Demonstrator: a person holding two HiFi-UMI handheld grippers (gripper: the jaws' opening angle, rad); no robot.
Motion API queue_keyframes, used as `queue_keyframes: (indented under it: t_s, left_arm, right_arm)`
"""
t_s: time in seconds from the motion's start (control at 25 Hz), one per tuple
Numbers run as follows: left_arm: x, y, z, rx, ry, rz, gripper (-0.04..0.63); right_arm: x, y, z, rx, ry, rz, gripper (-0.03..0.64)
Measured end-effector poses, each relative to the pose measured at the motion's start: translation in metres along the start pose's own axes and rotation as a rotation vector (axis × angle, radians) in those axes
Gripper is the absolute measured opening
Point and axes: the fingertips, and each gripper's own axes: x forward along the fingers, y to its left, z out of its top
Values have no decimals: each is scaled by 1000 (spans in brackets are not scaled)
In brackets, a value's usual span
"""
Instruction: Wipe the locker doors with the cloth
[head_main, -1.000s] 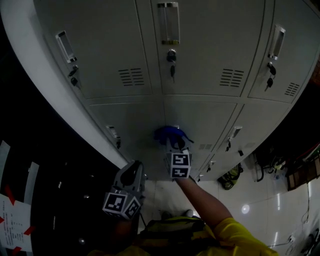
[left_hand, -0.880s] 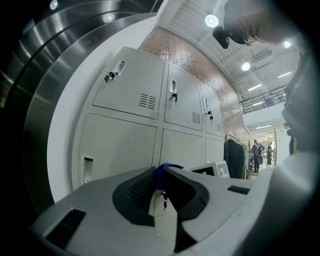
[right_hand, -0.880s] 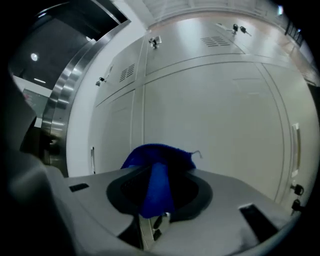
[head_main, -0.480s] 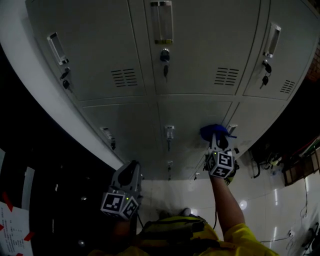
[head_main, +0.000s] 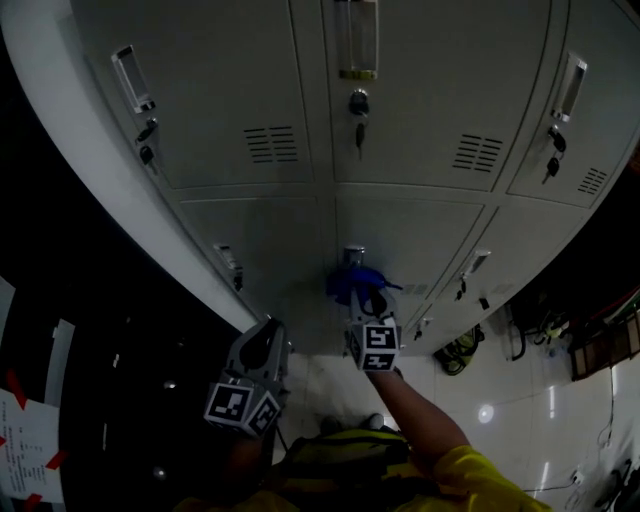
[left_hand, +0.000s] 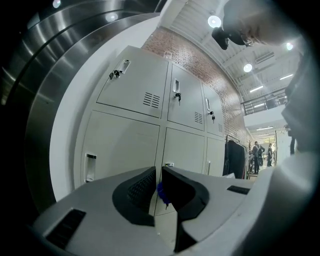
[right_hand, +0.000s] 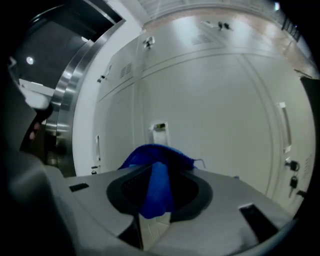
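Right hand-held gripper (right_hand: 157, 176) pinches a bunched blue fabric cloth (head_main: 352, 283), held to a lower grey metal locker door (head_main: 420, 240) just below its handle for wiping, while left hand-held gripper (left_hand: 160, 184), pressed together and empty, hangs clear.

Grey lockers (head_main: 420, 110) on glossy tiled floor (head_main: 535, 395)

My left gripper (head_main: 266, 335), lower centre-left in the head view, is a grey moulded shell ending in a white left cube (head_main: 243, 410) printed with black square markers. My right gripper (head_main: 362, 305) carries a matching right cube (head_main: 373, 346). Their own views show pale grey bodies, dark ribbed pads (left_hand: 141, 188) and black rectangular slots (left_hand: 67, 227). My sleeve (head_main: 470, 475), lower right, is yellow.
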Motion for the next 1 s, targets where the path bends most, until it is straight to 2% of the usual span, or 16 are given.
queue_keyframes:
  t_s: [0.12,0.24,0.4,0.56,0.64,0.72,0.84,0.92,1.0]
  left_arm:
    - [-4,3,-2,3,8,4,41]
    - [-4,6,-5,-1,14,9,41]
    - [2,4,-3,5,9,-6,41]
    - [7,-2,-8,1,30,-37,41]
    - [9,-4,-10,6,32,-47,41]
    - [11,-5,-10,7,32,-53,41]
    - [10,-8,-6,4,27,-57,41]
    - [7,-6,-7,4,29,-51,41]
    - [4,-3,-10,2,35,-39,41]
  right_arm:
    - [27,20,-18,-4,28,3,107]
    - [27,7,-14,-3,26,-14,109]
    - [-2,-75,-9,27,-5,-119,109]
    - [-49,-186,-1,43,-31,-292,107]
    - [-57,-209,-3,2,-13,-316,107]
    - [-58,-214,-6,-8,-16,-336,107]
    - [-59,-209,-10,53,-35,-363,106]
    - [-54,-181,-26,85,-15,-315,107]
    - [-41,-124,-59,64,58,-210,107]
